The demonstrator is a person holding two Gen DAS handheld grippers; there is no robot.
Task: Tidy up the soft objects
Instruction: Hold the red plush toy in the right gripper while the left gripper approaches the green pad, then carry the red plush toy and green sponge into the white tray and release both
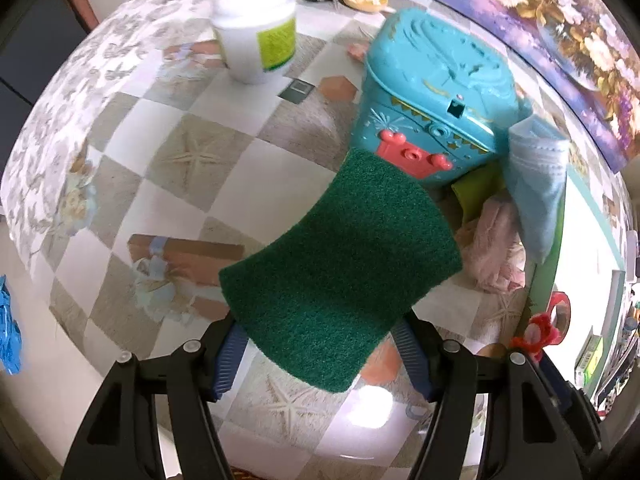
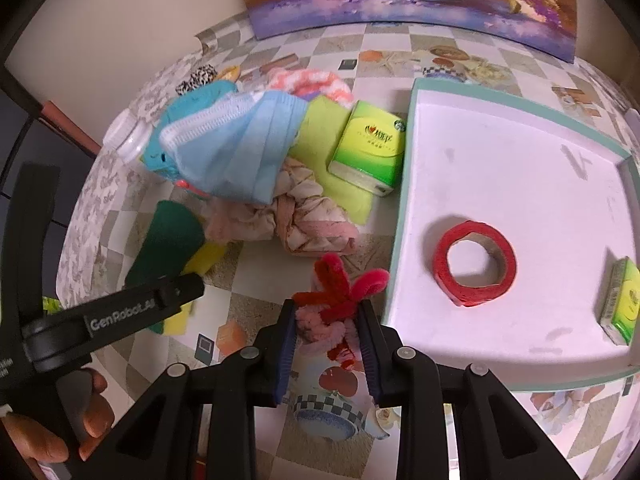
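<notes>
While the left gripper (image 1: 320,344) is clamped on a green scouring sponge (image 1: 340,268) above the tablecloth and the right gripper (image 2: 326,340) on a red pipe-cleaner bundle (image 2: 340,292) beside the tray (image 2: 404,208), the face mask (image 2: 236,148) and cloths are left unsorted.

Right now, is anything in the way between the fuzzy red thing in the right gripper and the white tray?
Nothing visible blocks it. The right gripper holds the pipe-cleaner bundle right beside the white tray, whose raised teal rim is the only thing to clear. Inside, the red tape roll leaves plenty of bare floor.
</notes>
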